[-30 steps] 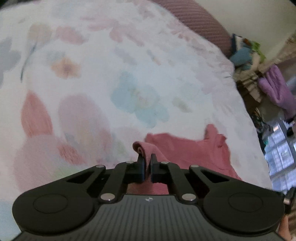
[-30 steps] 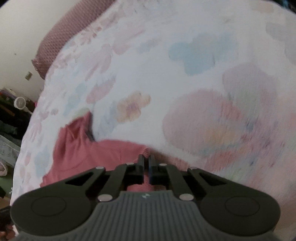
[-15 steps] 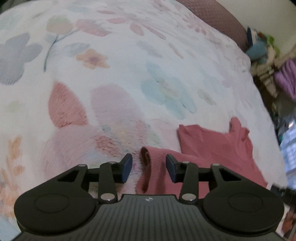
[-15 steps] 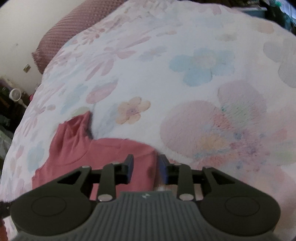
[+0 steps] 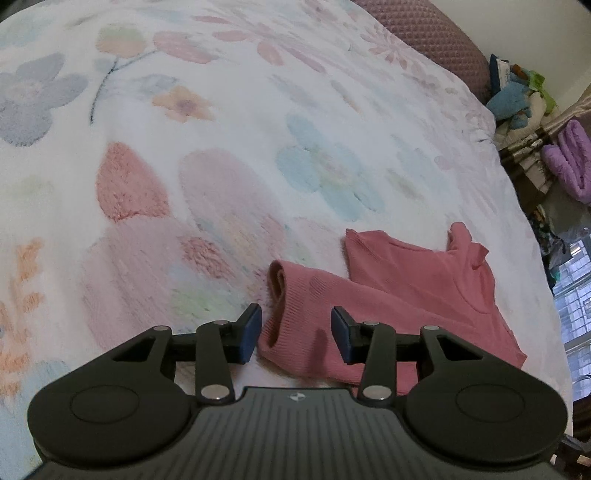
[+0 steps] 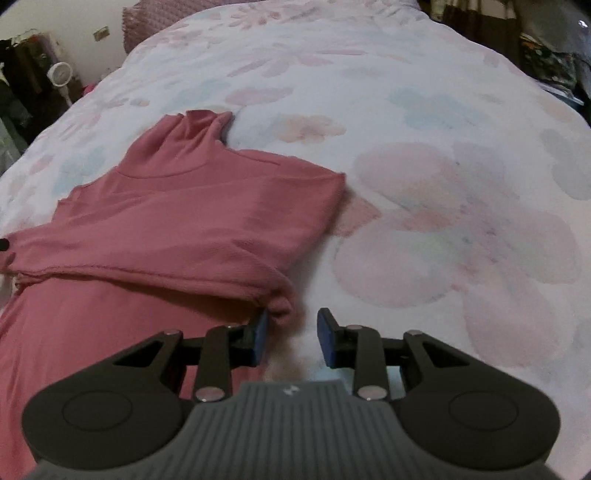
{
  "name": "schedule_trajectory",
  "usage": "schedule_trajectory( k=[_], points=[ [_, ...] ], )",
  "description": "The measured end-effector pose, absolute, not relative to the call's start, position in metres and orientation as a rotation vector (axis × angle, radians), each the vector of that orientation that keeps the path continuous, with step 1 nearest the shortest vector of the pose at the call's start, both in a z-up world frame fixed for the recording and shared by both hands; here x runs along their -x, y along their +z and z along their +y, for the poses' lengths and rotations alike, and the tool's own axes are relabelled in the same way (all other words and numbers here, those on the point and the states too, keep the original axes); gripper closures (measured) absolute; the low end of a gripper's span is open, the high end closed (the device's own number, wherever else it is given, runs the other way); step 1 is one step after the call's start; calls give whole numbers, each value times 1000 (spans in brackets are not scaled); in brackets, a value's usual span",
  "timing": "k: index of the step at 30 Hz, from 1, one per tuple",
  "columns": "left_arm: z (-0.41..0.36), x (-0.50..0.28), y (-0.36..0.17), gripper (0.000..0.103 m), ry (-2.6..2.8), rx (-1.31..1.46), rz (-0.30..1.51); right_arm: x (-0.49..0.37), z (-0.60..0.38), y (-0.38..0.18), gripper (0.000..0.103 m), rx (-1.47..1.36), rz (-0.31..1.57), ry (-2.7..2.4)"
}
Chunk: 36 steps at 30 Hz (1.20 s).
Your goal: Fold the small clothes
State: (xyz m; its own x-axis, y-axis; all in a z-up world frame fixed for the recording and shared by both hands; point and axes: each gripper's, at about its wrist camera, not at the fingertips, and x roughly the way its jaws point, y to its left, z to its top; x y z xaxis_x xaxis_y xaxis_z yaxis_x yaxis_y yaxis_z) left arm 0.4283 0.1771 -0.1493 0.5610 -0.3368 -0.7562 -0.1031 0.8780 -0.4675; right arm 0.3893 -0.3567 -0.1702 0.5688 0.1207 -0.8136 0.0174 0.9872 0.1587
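A pink high-necked top [image 5: 424,280] lies flat on the floral bedspread [image 5: 221,129], with a ribbed sleeve end [image 5: 295,295] folded toward me. My left gripper [image 5: 296,334] stands open just over that sleeve end; the fabric lies between the fingers, and the pads do not press it. In the right wrist view the top [image 6: 184,214] fills the left half, its collar [image 6: 203,122] at the far end and one layer folded over the body. My right gripper [image 6: 293,339] is open and its jaws are closing. The folded corner [image 6: 280,299] lies just beyond its left finger, and only bedspread shows between the pads.
The bedspread [image 6: 443,147] stretches far ahead and right of the top. A mauve pillow [image 5: 424,33] lies at the bed's head. Beyond the bed's right edge are a blue plush toy [image 5: 509,99] and purple cloth [image 5: 572,162]. A white fan [image 6: 61,75] stands off the other side.
Both grippers were shut on pink fabric a second ago and have let go and opened. The right gripper has slid sideways and rolled, so the top now lies to its left.
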Motion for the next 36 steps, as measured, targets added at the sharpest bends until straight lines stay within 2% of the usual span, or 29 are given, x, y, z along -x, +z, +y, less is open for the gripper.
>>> schedule_trajectory(
  k=[1, 2, 3, 6, 10, 15, 19, 23, 28, 30, 36],
  points=[
    [176, -428, -150, 63, -135, 492, 979, -392, -355, -171, 86, -147, 962, 71],
    [173, -429, -150, 72, -120, 477, 984, -394, -352, -173, 101, -124, 966, 79],
    [171, -429, -151, 92, -106, 455, 987, -396, -351, -176, 101, -107, 984, 63],
    [169, -429, -152, 97, -101, 427, 978, -394, -361, -186, 103, -134, 1020, 24],
    [166, -426, -140, 98, -109, 424, 960, -385, -369, -179, 101, -207, 1012, 34],
    [132, -433, -96, 98, -134, 272, 938, -369, -375, -149, 87, -222, 942, 12],
    [71, -440, -67, 97, -197, 32, 940, -364, -382, -133, 86, -250, 903, 12],
    [12, -445, -72, 95, -284, -132, 988, -364, -382, -127, 86, -289, 882, 27],
    [-8, -449, -87, 68, -449, -36, 1022, -361, -380, -128, 85, -295, 882, 40],
    [5, -447, -86, 63, -452, 42, 1016, -360, -382, -128, 84, -293, 885, 36],
    [57, -451, -90, 65, -337, 150, 1004, -361, -383, -131, 81, -301, 885, 32]
  ],
)
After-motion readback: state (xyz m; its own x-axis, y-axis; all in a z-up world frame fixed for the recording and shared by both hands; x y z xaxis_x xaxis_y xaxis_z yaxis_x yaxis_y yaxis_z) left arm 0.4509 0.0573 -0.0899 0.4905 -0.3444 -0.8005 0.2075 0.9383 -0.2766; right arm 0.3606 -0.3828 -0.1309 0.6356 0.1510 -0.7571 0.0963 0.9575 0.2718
